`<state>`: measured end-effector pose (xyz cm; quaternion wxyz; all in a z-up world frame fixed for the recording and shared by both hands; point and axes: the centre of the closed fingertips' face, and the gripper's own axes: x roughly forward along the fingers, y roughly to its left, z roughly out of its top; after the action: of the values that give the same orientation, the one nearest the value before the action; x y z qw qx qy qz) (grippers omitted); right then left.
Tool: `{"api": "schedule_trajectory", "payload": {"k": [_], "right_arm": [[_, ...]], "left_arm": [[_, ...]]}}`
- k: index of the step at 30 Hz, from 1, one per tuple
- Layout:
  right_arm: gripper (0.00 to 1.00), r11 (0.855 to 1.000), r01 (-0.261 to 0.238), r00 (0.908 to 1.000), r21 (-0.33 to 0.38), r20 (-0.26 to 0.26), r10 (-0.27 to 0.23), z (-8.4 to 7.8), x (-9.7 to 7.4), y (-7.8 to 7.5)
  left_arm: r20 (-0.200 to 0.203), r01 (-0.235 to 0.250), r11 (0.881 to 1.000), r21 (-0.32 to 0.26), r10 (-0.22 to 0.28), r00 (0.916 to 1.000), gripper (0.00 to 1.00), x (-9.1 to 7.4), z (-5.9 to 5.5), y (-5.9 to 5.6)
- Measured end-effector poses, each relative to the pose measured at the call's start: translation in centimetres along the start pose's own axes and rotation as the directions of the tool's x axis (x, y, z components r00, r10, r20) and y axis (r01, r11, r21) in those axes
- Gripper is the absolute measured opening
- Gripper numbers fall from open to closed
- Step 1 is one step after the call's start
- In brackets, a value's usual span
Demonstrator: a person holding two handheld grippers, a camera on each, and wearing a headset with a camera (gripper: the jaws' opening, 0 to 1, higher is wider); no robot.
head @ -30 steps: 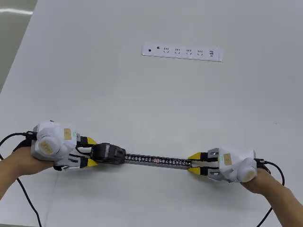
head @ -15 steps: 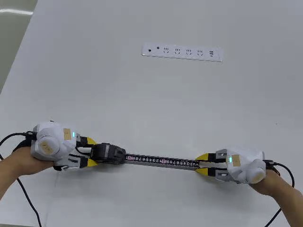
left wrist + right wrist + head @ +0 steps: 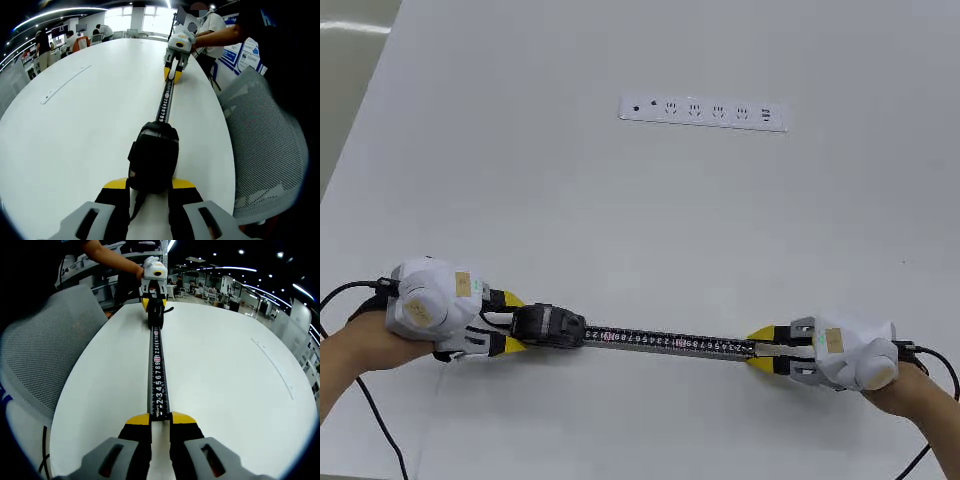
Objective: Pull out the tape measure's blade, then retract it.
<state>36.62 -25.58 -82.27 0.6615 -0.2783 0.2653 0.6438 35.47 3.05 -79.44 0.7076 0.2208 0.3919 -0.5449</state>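
White tabletop is spreading under both hands. Nearest the person, the left gripper is lying low on it, its yellow-tipped jaws closing narrowly on the black tape measure. The case is sitting between the tips and sticking out just ahead of them, and in the left gripper view it is filling the gap between the jaws. From the front of the case the blade is running flat along the table, numbered face up, straight across to the right gripper. That gripper's jaws are pinching the blade's free end, drawn in almost together. In the right gripper view the numbers are beginning just ahead of its tips and counting away toward the case. The two grippers are facing each other, well apart, each one showing at the far end of the blade in the other's view. Off the table edge, to the right of the left gripper's jaws in its own view, a grey mesh chair is standing. Well beyond the blade, farther up the table, a white power strip is lying flat, apart from everything else.
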Motion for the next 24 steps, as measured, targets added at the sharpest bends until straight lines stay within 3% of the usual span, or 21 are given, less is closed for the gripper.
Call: {"api": "schedule_trajectory", "payload": {"k": [13,24], "right_arm": [[0.13,1.000,-0.014,0.9988,-0.013,-0.047,0.013,0.08,0.10,0.23],[0.15,1.000,0.019,0.9970,-0.012,-0.075,-0.020,-0.33,-0.12,0.30]], "left_arm": [[-0.018,0.004,1.000,0.016,-0.004,0.9998,0.27,0.12,0.28,-0.01],[-0.014,-0.019,1.000,0.014,0.019,0.9997,0.28,0.06,0.25,-0.03]]}}
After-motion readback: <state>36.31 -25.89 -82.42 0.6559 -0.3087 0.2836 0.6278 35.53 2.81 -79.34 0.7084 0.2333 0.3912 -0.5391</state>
